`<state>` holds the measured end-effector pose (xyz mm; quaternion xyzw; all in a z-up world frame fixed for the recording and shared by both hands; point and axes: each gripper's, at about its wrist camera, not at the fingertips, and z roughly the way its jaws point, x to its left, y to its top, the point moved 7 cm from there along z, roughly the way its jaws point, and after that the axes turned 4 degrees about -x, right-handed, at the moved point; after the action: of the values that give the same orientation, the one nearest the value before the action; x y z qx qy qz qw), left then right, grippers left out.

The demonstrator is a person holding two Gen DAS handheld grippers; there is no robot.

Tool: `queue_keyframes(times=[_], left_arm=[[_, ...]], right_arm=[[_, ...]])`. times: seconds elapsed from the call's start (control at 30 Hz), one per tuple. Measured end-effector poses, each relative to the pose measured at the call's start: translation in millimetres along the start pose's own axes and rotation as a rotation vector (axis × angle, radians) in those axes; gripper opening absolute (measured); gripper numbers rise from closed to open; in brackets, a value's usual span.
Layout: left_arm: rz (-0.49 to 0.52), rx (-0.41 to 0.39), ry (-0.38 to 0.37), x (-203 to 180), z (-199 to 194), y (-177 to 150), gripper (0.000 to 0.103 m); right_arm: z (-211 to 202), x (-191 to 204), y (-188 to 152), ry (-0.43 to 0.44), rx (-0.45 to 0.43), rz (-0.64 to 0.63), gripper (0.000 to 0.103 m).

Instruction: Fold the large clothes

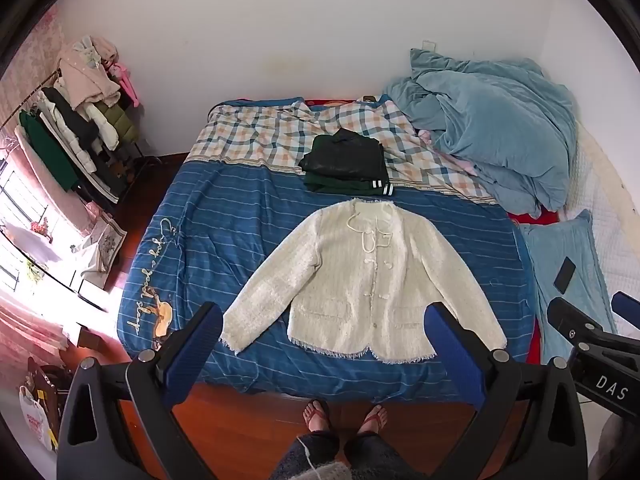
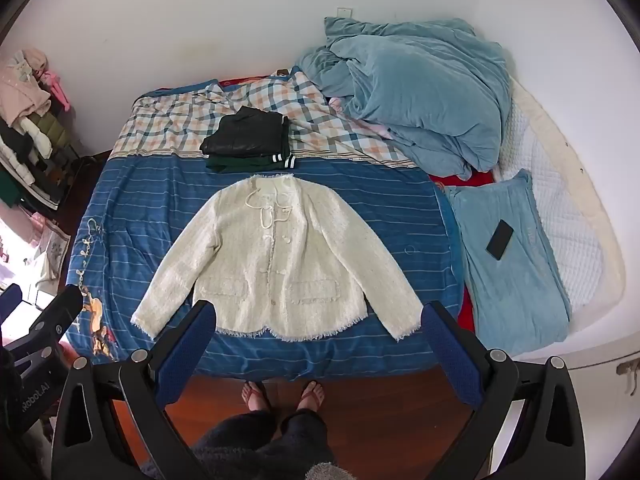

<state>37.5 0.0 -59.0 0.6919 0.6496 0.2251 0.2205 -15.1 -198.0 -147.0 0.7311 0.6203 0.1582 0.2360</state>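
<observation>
- Floor (image 2: 360,408) of red-brown wood runs along the bed's foot; a person's feet (image 2: 280,394) in sandals stand there, close to the edge.
- Left gripper (image 1: 324,344) and right gripper (image 2: 320,340) hang above the foot edge, jaws spread wide, nothing between them.
- Jacket (image 2: 276,264), cream, lies flat and face up on the blue striped cover (image 2: 380,216), hem near the foot edge, sleeves spread out.
- Bare cover lies on both sides of the jacket.
- Pillow (image 2: 508,264) with a phone (image 2: 500,239) lies to the right.
- Folded dark clothes (image 2: 248,140) sit just beyond the collar.
- Duvet (image 2: 420,92) is heaped far right; a rack (image 1: 76,128) stands far left by the wall (image 2: 200,20).
</observation>
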Motion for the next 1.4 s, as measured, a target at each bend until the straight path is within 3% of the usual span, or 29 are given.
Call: queue_keyframes(times=[1.4], left_arm=[[-0.027, 0.032, -0.001, 0, 10, -4, 0.103]], right_arm=[[9, -11, 12, -0.016, -0.004, -0.027, 0.103]])
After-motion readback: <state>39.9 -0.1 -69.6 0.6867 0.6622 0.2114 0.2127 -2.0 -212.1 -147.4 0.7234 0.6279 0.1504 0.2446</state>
